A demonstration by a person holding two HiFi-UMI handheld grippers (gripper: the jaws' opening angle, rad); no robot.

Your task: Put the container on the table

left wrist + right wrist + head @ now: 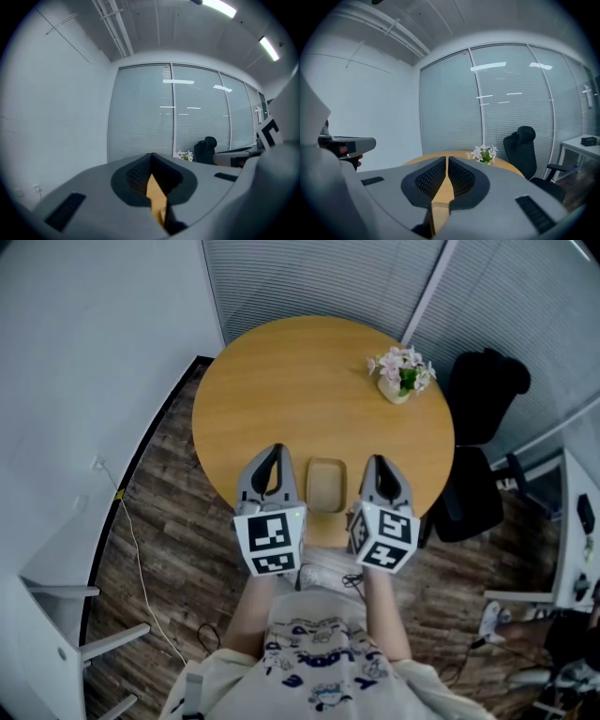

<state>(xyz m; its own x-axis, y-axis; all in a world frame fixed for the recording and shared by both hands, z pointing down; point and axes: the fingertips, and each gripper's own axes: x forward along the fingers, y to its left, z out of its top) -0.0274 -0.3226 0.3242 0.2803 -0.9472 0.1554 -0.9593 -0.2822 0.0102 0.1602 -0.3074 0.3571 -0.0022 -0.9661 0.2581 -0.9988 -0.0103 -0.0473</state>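
A shallow tan container [325,485] lies on the round wooden table [300,390], close to its near edge. My left gripper [273,451] hovers just left of the container and my right gripper [377,462] just right of it, neither touching it. Both are shut with nothing between the jaws. In the left gripper view the left gripper [151,157] has its tips together, with only a sliver of tabletop showing below them. The right gripper [447,159] in its own view shows the same narrow slit over the table [440,199].
A small pot of pink and white flowers [401,371] stands at the table's far right. A black office chair [478,427] sits against the table's right side, with a white desk [572,540] beyond. A cable [141,559] trails over the wood floor at left.
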